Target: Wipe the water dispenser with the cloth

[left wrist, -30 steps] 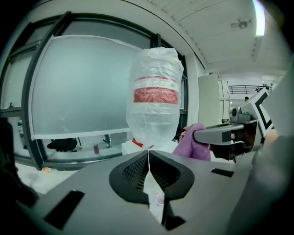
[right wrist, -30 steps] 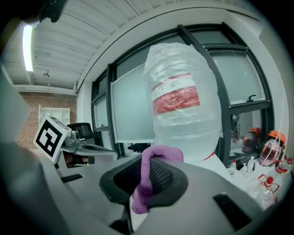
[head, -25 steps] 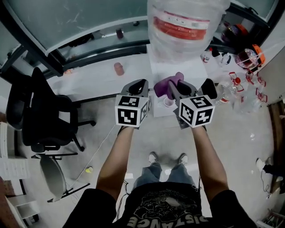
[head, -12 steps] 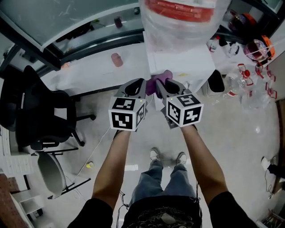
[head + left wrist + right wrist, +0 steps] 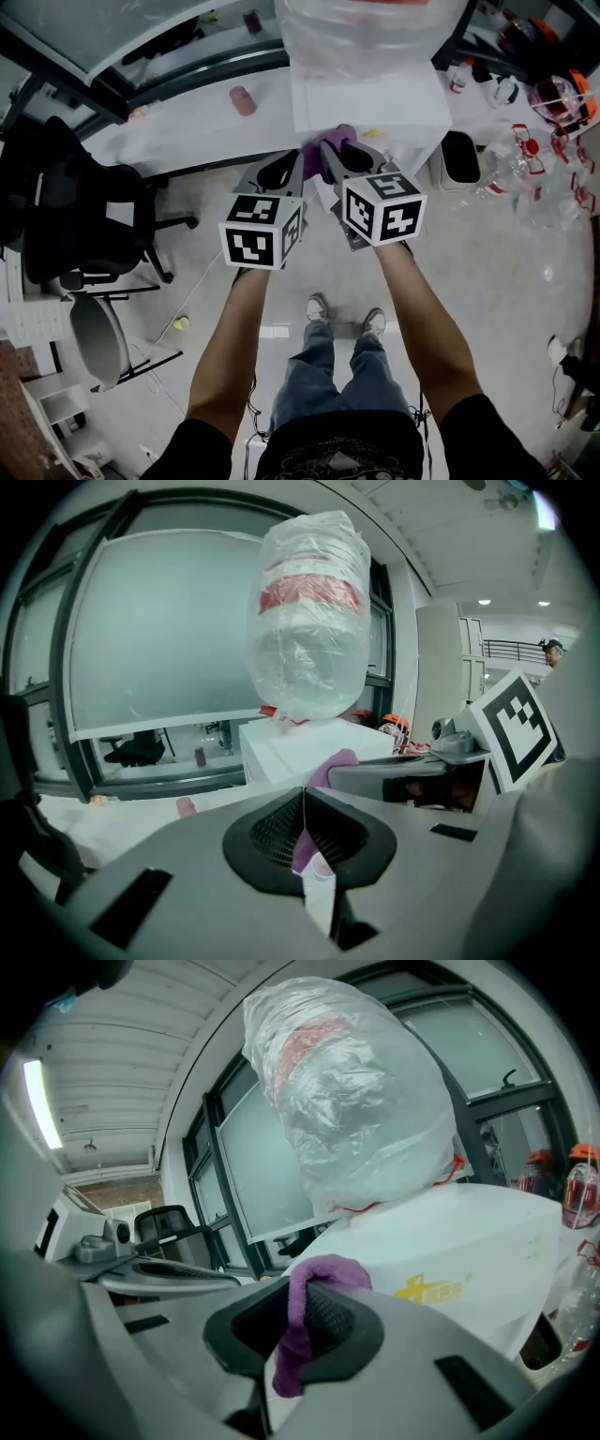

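Observation:
The white water dispenser [image 5: 370,94] stands ahead of me, its bottle wrapped in clear plastic [image 5: 366,23] on top. My right gripper [image 5: 335,155] is shut on a purple cloth [image 5: 323,141], which sits at the dispenser's near top edge. In the right gripper view the cloth [image 5: 323,1269] folds over the closed jaws of the right gripper [image 5: 302,1307], just short of the dispenser's [image 5: 487,1241] white body. My left gripper [image 5: 281,169] hangs beside it on the left. The left gripper's [image 5: 303,799] pads meet with nothing between them.
A black office chair [image 5: 66,216] and a grey stool [image 5: 98,347] stand on the left. A white ledge [image 5: 187,141] with a pink cup [image 5: 243,100] runs left of the dispenser. A black bin [image 5: 459,159] and several bottles [image 5: 534,178] crowd the right side.
Both grippers have come closer to the dispenser, and the cloth now reaches its near top edge. The right gripper has kept hold of the cloth; the left has stayed shut.

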### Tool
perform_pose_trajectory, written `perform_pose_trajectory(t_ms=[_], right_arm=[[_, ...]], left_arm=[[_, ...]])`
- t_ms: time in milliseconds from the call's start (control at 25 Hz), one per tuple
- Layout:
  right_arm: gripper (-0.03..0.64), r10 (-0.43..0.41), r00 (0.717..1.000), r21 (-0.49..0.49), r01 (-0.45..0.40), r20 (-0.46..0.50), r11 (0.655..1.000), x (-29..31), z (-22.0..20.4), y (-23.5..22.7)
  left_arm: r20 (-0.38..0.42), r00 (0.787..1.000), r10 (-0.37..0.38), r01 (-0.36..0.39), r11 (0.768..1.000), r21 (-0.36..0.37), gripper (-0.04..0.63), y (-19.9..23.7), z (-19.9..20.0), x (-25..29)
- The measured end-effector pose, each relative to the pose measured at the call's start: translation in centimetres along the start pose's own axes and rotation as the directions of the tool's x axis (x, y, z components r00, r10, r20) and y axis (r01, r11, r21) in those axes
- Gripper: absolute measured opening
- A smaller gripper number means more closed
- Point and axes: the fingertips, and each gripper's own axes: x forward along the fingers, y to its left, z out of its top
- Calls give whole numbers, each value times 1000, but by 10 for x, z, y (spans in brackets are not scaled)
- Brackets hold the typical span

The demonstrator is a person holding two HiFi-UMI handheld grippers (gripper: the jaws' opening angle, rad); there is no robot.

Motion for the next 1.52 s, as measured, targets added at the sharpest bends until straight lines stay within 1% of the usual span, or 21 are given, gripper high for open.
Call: perform_pose_trajectory(t_ms=[200, 440, 1040, 1280, 1520], right_arm=[[32, -3, 1000, -6, 3, 0, 1000, -13, -2, -20], [32, -36, 999, 23, 36, 9, 999, -38, 0, -55], [32, -105, 994, 10, 104, 38, 994, -106, 20, -144], [32, -130, 991, -5, 130, 38, 991, -127, 27, -171], [32, -141, 989, -41, 142, 32, 989, -131, 30, -182]], left_arm=[[-3, 1000, 20, -20, 1000, 1, 26, -15, 1, 8], [-8, 1000, 0, 0, 1000, 0, 26, -45, 3, 24], [-13, 999, -46, 47, 999, 13, 26, -127, 17, 66], [-9, 999, -50, 50, 999, 12, 28, -144, 23, 73], [-12, 999, -46, 46, 999, 5, 26, -144, 20, 73]])
